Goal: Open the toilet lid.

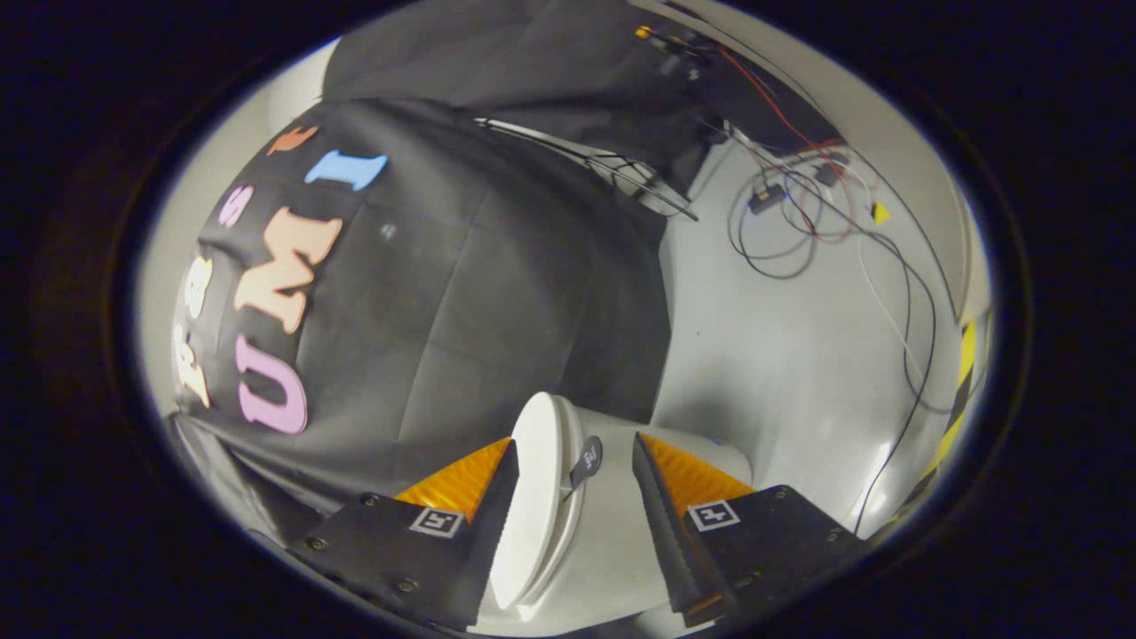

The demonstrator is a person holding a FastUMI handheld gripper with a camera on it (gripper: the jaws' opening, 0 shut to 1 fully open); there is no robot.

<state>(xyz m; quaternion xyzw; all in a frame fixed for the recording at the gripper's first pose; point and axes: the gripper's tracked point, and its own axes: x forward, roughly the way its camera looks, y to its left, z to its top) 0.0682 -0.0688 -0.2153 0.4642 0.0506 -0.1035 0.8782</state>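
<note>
Toilet lid [532,497] raised on edge between spread gripper [575,461] fingers, nearest the 9 o'clock one; looks nearly open; small grey tab [587,459] at its rim; release probably left.

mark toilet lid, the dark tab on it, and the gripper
toilet lid [532,497]: gripper view, on its broad white face between the fingers.
dark tab [586,460]: gripper view, on its rounded end.
gripper [572,484]: gripper view, midway between the open fingers.

Toilet lid [532,497] between hand-held gripper [575,479] fingers
</note>
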